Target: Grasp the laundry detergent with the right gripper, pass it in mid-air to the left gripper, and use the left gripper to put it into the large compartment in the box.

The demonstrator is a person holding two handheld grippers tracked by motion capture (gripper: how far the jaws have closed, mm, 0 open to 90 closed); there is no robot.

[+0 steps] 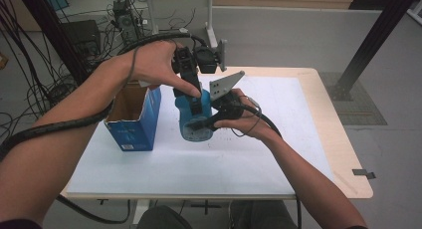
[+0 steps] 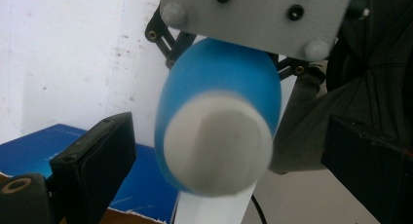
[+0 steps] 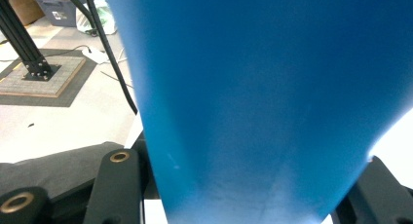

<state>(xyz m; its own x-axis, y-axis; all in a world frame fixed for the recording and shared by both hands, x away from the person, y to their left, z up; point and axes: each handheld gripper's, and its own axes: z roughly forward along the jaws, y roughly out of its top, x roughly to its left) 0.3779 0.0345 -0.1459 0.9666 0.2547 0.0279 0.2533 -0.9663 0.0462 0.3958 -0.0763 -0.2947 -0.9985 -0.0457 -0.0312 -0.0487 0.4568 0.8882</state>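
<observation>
The table (image 1: 278,154), covered by a white sheet, lies under both grippers, with the person's forearms reaching over its near edge. On it, just to the left of the left gripper, stands an open blue cardboard box (image 1: 134,120), its flaps up and its brown inside showing; the left gripper view catches a corner of the same box (image 2: 146,185) below its jaws.

Between the two grippers, held above the sheet, is a blue bottle (image 1: 193,120) with a white cap. The right gripper (image 1: 211,120), carried by the right hand (image 1: 244,120), comes in from the right side and grips the bottle's body: in the right gripper view the blue wall (image 3: 263,97) sits pressed between the two black jaws, which touch it on either side. The grey three-cornered plate on that gripper rises just above the bottle.

The left gripper (image 1: 196,100), held from above by the left hand (image 1: 154,64), points down at the bottle's top. In the left gripper view its jaws stand spread wide, one on each side of the white cap (image 2: 216,143), neither touching it; the cap faces the camera and looks blurred
</observation>
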